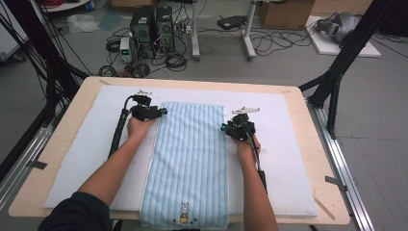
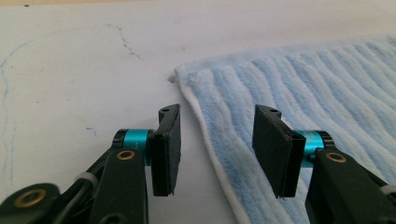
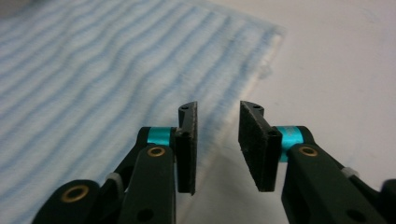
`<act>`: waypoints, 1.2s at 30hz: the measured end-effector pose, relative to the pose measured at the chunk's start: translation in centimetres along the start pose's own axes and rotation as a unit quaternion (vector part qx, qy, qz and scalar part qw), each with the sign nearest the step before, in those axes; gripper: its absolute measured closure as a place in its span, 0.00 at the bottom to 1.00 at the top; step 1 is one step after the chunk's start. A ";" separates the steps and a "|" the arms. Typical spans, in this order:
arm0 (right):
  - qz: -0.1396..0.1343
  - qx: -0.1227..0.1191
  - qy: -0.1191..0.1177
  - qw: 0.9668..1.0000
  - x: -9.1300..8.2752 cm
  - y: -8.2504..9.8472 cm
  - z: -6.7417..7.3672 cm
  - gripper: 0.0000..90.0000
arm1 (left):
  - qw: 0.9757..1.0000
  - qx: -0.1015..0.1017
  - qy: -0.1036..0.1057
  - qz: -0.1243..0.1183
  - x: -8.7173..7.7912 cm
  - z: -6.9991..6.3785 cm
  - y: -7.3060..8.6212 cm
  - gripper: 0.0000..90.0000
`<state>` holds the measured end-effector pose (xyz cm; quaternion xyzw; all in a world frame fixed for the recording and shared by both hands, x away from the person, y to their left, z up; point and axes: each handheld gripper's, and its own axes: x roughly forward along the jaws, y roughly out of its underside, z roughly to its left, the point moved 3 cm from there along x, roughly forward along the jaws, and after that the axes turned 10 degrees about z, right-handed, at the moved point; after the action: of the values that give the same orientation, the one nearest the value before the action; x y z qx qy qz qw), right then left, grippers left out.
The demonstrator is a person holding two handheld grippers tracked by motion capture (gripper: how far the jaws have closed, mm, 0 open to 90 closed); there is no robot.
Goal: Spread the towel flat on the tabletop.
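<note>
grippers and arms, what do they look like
The left claw and right claw are black, each with two flat rectangular pads on turquoise collars and brass-coloured rivets. A black cable trails from each along the forearm, and the right carries a grey three-cornered plate. The left arm wears a dark sleeve.

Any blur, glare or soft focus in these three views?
High view: even light, no glare, the blue towel sharp. Left gripper view: towel ribs crisp, soft shadows under the pads. Right gripper view: towel smeared and out of focus, pads sharper.
</note>
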<state>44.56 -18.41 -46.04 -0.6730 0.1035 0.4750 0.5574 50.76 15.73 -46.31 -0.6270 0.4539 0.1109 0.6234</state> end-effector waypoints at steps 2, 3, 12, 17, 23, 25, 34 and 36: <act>0.019 -0.007 0.005 1.000 0.6 0.1 0.2 0.79 | 1.000 0.006 0.001 -0.003 -0.4 -0.2 0.2 0.60; 0.022 -0.002 0.002 1.000 0.8 0.3 0.1 0.84 | 1.000 0.007 0.001 -0.004 -0.6 -0.3 0.2 0.61; 0.003 0.009 0.045 0.999 0.0 0.4 -0.3 0.73 | 0.999 0.022 0.023 -0.011 -2.7 -1.0 1.6 0.61; -0.008 -0.001 0.027 1.000 -1.6 1.3 -0.3 0.67 | 0.998 0.042 0.034 0.029 -2.6 -1.8 2.5 0.65; -0.019 -0.012 0.016 1.000 -2.7 1.8 0.2 0.62 | 0.993 0.105 -0.032 0.046 -1.5 -3.5 2.7 0.76; -0.024 -0.012 0.012 1.000 -3.1 2.0 0.3 0.61 | 0.990 0.114 -0.073 0.036 -1.2 -3.4 2.6 0.69; -0.039 -0.026 -0.008 0.999 -4.8 4.1 0.5 0.54 | 0.998 0.053 -0.020 -0.002 -3.1 -2.1 3.1 0.52; -0.042 -0.033 -0.014 0.999 -5.1 4.6 0.6 0.54 | 0.999 0.049 0.005 -0.009 -3.9 -2.0 3.6 0.48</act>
<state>38.45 -21.51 -45.10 -0.6878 0.0520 0.4640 0.5558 45.16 16.27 -45.63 -0.6001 0.4559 0.0797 0.6525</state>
